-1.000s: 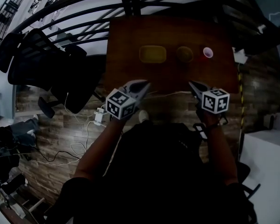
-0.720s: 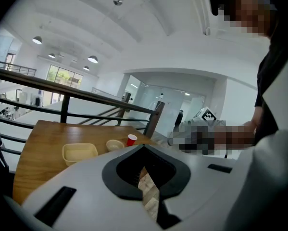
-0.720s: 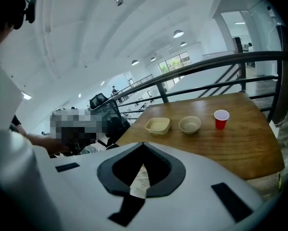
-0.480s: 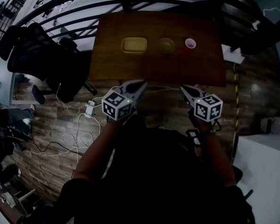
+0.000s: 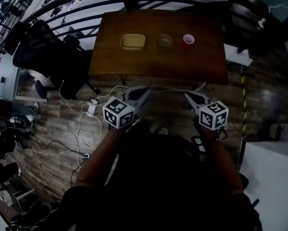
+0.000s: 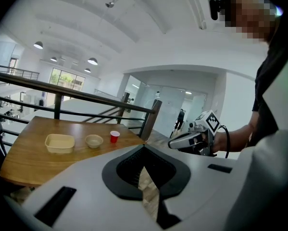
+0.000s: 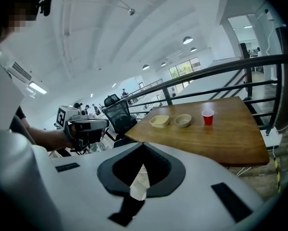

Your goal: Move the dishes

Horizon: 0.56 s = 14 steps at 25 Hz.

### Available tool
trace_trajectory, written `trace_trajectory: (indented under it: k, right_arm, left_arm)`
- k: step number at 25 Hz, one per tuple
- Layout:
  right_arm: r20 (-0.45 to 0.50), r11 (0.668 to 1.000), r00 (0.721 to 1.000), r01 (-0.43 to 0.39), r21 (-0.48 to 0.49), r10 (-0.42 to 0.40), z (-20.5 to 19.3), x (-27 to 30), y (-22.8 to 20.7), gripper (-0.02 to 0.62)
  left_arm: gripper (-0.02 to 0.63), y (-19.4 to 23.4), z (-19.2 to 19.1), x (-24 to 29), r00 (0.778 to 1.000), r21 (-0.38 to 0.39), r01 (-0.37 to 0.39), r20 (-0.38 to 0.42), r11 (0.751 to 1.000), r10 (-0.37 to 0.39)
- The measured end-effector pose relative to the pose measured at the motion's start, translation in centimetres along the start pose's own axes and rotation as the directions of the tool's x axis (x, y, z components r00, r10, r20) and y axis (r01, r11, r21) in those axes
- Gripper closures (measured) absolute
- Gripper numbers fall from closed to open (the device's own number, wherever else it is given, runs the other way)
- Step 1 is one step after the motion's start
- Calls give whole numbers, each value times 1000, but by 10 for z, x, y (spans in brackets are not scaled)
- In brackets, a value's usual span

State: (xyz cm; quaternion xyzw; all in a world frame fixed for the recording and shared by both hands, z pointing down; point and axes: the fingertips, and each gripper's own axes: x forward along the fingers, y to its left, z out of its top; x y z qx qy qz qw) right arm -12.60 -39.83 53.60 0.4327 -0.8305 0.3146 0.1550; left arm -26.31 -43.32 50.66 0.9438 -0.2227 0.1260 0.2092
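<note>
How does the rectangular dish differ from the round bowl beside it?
The rectangular dish is pale yellow and wider; the round bowl is smaller and duller. The dish ends the row at left; the bowl sits mid-row, next to the red cup. Both stand upright on the wooden table.

- A pale yellow rectangular dish (image 5: 132, 41), shallow with rounded corners, sits upright and empty on the far half of the wooden table (image 5: 158, 64), at about 11 o'clock in the head view.
- A round beige bowl (image 5: 164, 41) stands upright and empty at the rectangular dish's 3 o'clock, near it but not touching.
- A small red cup (image 5: 188, 39) with a white inside stands upright at the bowl's 3 o'clock, the last in the row.
</note>
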Motion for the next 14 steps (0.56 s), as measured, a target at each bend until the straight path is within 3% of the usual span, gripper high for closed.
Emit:
trace_trajectory:
  k: [7,14]
  right_arm:
    - [37,1000,999,-19,12,18,2,-11,16,584]
    - [57,999,998,-23,28,21,-18,-23,21,584]
  left_arm:
    - [615,-12,8,-17,1000,16,-14,1,1000,14]
    - [615,-37,-12,-23,1000,23,-15,-7,1000,15]
